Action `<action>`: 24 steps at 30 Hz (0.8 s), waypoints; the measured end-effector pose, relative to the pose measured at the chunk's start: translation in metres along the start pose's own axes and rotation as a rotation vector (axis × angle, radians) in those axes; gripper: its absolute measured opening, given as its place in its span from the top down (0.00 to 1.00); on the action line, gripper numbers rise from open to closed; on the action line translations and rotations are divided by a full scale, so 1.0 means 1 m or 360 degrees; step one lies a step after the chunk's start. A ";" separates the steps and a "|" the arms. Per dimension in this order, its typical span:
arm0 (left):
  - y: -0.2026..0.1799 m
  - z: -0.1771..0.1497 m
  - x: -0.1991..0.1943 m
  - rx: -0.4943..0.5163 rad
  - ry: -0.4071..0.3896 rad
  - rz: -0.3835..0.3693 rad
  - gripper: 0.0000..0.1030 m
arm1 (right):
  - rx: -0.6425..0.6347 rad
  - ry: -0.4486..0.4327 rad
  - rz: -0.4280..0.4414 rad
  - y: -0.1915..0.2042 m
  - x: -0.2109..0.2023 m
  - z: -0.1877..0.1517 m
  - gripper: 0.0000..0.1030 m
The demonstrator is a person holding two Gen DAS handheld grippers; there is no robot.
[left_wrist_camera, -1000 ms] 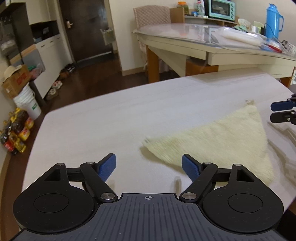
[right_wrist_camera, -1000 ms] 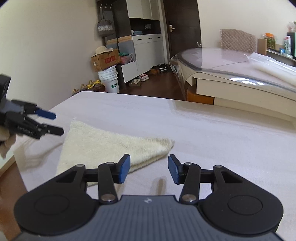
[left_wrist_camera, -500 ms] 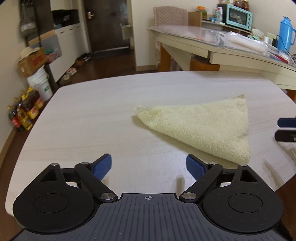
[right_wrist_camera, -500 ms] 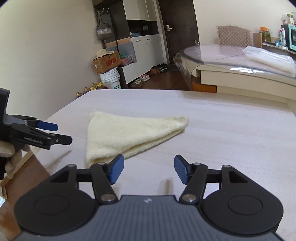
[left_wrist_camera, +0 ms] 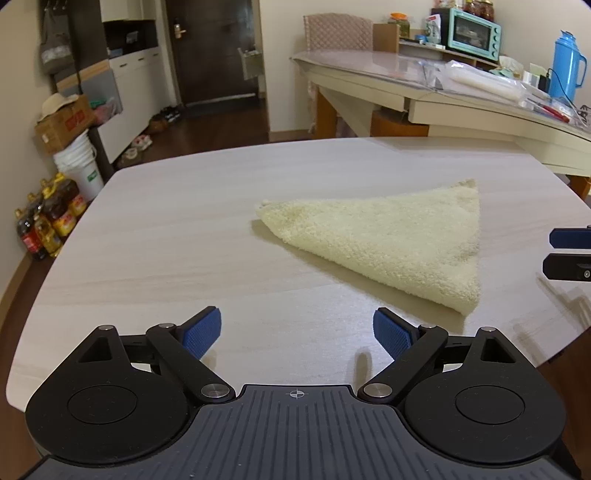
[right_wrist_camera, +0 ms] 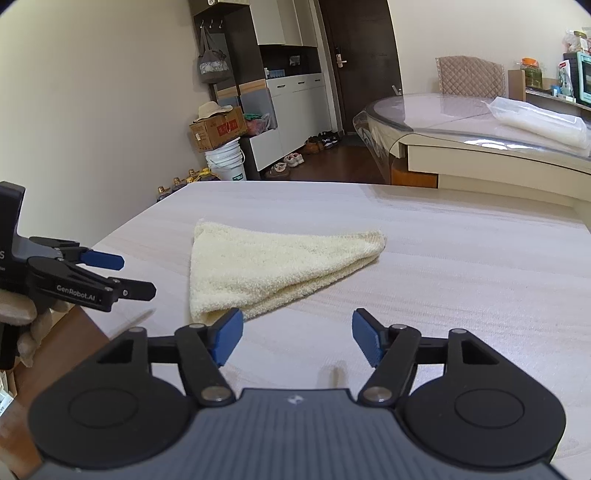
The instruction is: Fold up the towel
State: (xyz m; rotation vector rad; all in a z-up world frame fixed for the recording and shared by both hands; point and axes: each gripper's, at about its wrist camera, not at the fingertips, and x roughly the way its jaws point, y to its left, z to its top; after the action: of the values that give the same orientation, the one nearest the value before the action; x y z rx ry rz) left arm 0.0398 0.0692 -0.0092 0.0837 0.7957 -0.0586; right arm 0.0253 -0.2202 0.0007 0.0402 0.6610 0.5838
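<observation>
While the towel [left_wrist_camera: 388, 240] lay folded in a triangle at one o'clock on the table [left_wrist_camera: 166, 229], the wide left gripper [left_wrist_camera: 297, 332] and opening right gripper [right_wrist_camera: 297, 339] held nothing, so snagging an edge risked unfolding it.

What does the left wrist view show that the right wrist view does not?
Only the left wrist view: the blue thermos and the whole teal toaster oven.

Only the right wrist view: a gloved hand holding the left gripper, its jaws empty.

Both: the triangular cream towel flat on the table, the white bucket, the cardboard box.
</observation>
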 end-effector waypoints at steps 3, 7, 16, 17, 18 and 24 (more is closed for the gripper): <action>-0.002 0.000 0.000 0.0003 -0.0004 -0.0005 0.09 | -0.0001 0.0001 -0.0002 0.000 0.002 0.001 0.33; -0.003 0.000 0.002 0.0003 -0.0004 -0.0003 0.09 | -0.0008 0.0005 -0.0002 0.001 0.004 0.002 0.33; 0.002 0.005 0.005 -0.0010 -0.0035 0.0000 0.09 | -0.0036 0.0006 -0.0017 -0.008 0.016 0.016 0.33; 0.003 0.006 0.005 -0.0013 -0.0038 0.0000 0.09 | -0.0036 -0.0001 -0.0024 -0.010 0.019 0.020 0.33; 0.004 0.007 0.006 -0.0016 -0.0043 -0.0004 0.09 | -0.0035 -0.0003 -0.0030 -0.013 0.023 0.024 0.33; 0.009 0.015 0.009 -0.0032 -0.0064 -0.0017 0.09 | -0.0014 -0.0017 -0.0082 -0.032 0.050 0.045 0.44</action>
State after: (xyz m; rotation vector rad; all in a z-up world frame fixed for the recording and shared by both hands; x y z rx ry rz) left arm 0.0571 0.0762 -0.0051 0.0591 0.7567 -0.0625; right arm 0.0996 -0.2144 0.0009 0.0182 0.6474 0.5366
